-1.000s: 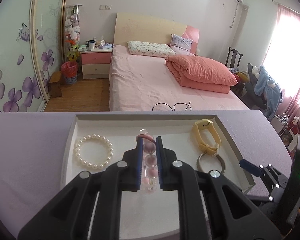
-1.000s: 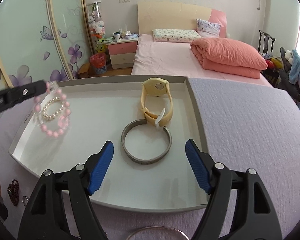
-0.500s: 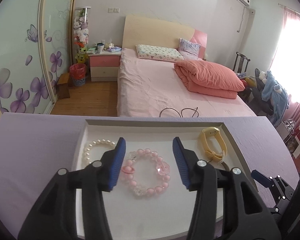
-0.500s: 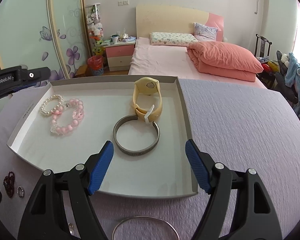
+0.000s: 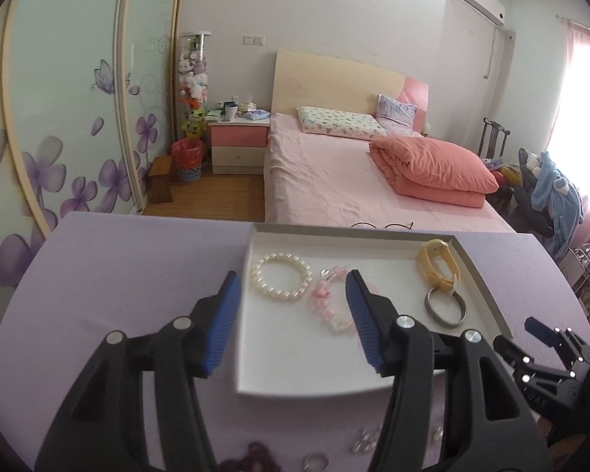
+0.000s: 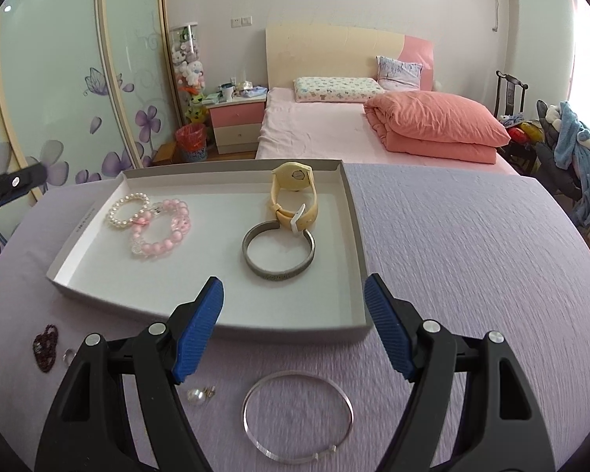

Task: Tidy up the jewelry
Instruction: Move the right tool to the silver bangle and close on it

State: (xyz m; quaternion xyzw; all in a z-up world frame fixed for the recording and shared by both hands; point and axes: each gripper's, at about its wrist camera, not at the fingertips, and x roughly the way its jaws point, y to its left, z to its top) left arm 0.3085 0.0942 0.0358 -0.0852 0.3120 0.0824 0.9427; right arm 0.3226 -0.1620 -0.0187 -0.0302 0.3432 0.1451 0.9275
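A white tray [image 5: 480, 275] [image 6: 358, 236] on the purple table holds a pearl bracelet [image 5: 279, 255] [image 6: 116, 206]. Against it lies a pink bead bracelet [image 5: 326, 306] [image 6: 161, 246]. To the right are a yellow watch [image 5: 438, 263] [image 6: 293, 175] and a grey bangle [image 5: 446, 320] [image 6: 279, 275]. My left gripper [image 5: 292, 275] hovers over the tray's near left corner, its jaws opening with nothing between them. My right gripper [image 6: 294, 279] stands open and empty above the tray's front edge. A thin silver bangle [image 6: 295, 373] lies on the table just below it.
Loose pieces lie on the table in front of the tray: a pearl earring [image 6: 194, 396], dark red beads [image 6: 45, 348] and a small ring [image 6: 69, 354]. A pink bed [image 6: 334, 133] stands beyond the table's far edge. The left gripper's tip [image 6: 15, 183] shows at the left.
The left gripper opened and let go of the pink bracelet, which now lies in the tray by the pearl one. Both grippers drew back toward the table's near side.
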